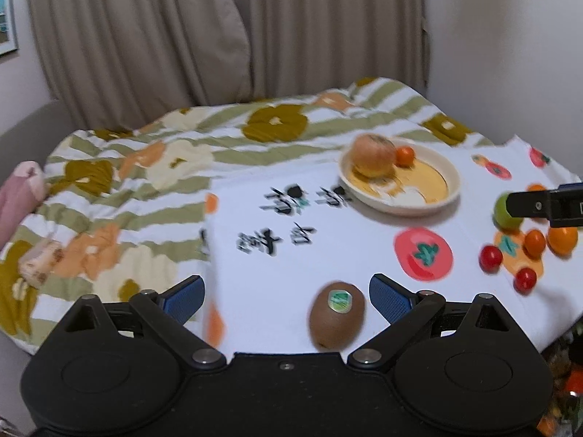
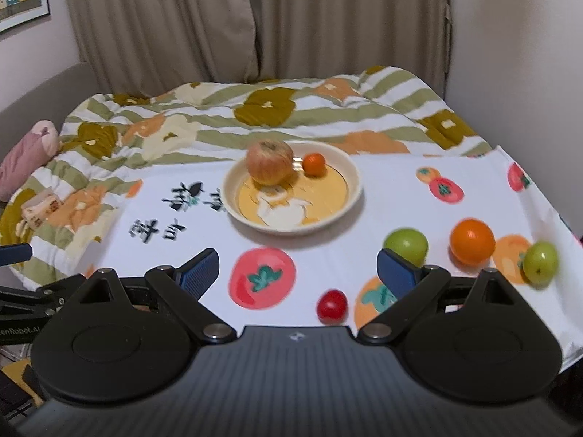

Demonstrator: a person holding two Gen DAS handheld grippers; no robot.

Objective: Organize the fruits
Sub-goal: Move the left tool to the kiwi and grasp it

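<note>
A cream and yellow plate sits on a white printed cloth and holds an apple and a small orange fruit. A brown kiwi lies between the open fingers of my left gripper, untouched. My right gripper is open and empty above the cloth; one of its fingers shows in the left wrist view. Loose near it lie a red cherry tomato, a green fruit, an orange and a second green fruit.
The white cloth lies over a floral striped blanket on a bed. A pink cushion is at the left edge. Beige curtains hang behind. More small tomatoes lie at the right.
</note>
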